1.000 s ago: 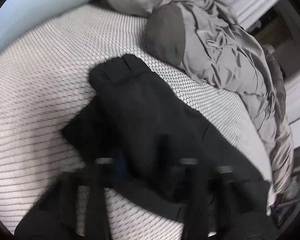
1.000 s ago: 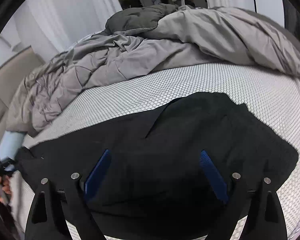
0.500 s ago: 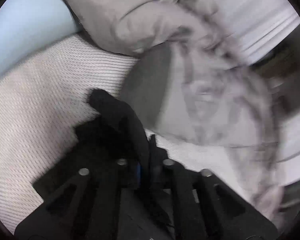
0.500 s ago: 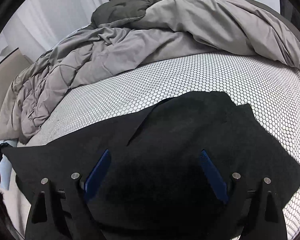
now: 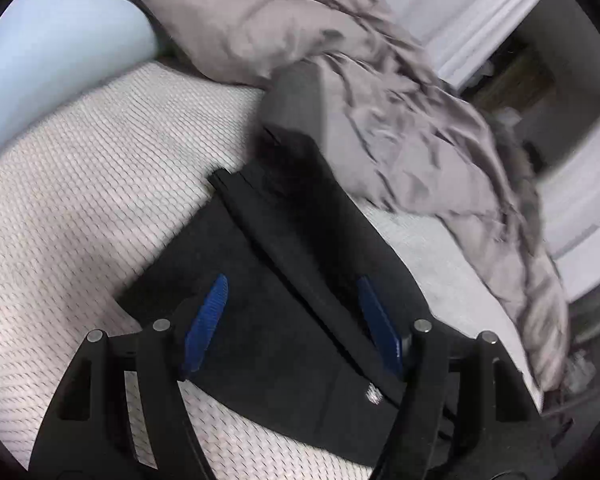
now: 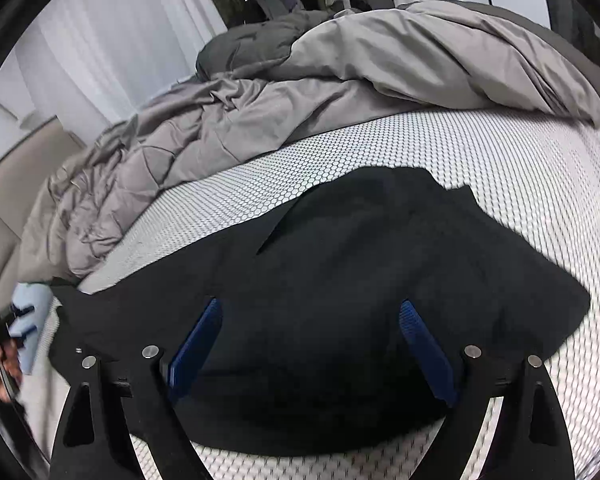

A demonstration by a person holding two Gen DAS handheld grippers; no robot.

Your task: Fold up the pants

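Observation:
Black pants (image 5: 300, 292) lie folded on the white honeycomb-patterned bed (image 5: 80, 184). In the left wrist view a folded layer with a raised seam edge runs diagonally across them. My left gripper (image 5: 292, 292) is open just above the pants, blue pads on either side of that seam, holding nothing. In the right wrist view the pants (image 6: 360, 280) spread wide across the bed (image 6: 520, 168). My right gripper (image 6: 312, 316) is open and empty, hovering low over the cloth.
A rumpled grey duvet (image 5: 400, 120) is heaped along the far side of the bed, also in the right wrist view (image 6: 280, 100). A light blue pillow (image 5: 60, 40) lies at the far left. White curtains (image 6: 112, 40) hang behind. A hand (image 6: 4, 364) shows at the left edge.
My left gripper was shut on a fold of the pants half a second ago; now it is open and the fold lies laid down. The right gripper stayed open with little movement.

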